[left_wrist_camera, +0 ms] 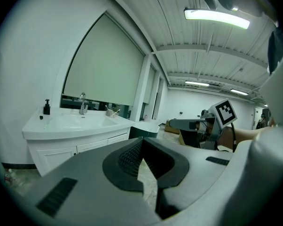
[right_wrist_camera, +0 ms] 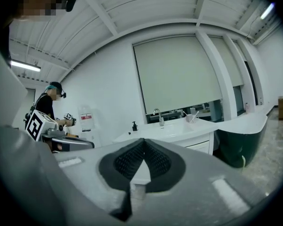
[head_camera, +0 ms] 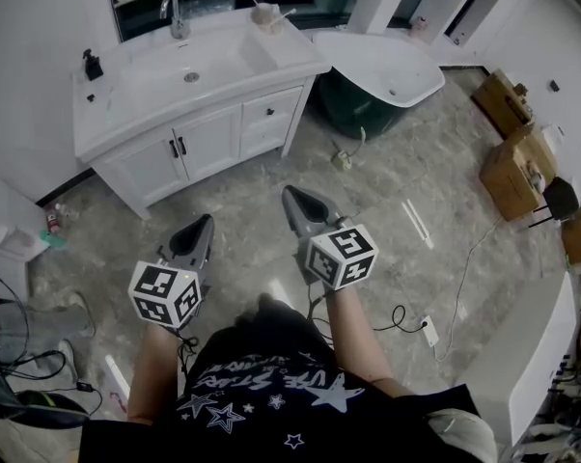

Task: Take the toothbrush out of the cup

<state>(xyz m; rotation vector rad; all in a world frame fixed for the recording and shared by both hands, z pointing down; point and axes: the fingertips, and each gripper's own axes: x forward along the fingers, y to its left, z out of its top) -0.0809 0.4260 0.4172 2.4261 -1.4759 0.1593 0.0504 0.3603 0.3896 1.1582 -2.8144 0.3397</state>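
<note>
Room: a white bathroom with a pale marble floor (head_camera: 387,191); a bathtub (head_camera: 387,66) stands at the upper right of the head view and cardboard boxes (head_camera: 512,152) sit at the right edge.
Cup and toothbrush: the cup (head_camera: 264,13) stands on the back right corner of the counter (head_camera: 136,95), at the upper middle of the frame. The toothbrush (head_camera: 285,14) leans out of it to the right and has not been lifted.
Left claw (head_camera: 206,222): together and empty, held over the floor at lower centre, well apart from the cup.
Right claw (head_camera: 290,194): together and empty, just beside the left one and pointing toward the counter.
Task stage: likely the approach, with nothing reached yet.
Risk, cup: a claw arriving closed or off line could knock the light cup over, or push it off the counter's edge.
Risk, brush: the handle is thin and tilted, so a pinch near its tip may let it slip or drag the cup along.
Risk, footing: a power strip (head_camera: 428,330) and its cable lie on the floor at lower right and could catch a foot.
Counter: white, on cabinet doors and drawers, with a basin (head_camera: 189,70), a tap (head_camera: 175,13) and a dark soap bottle (head_camera: 93,64) at its left.
</note>
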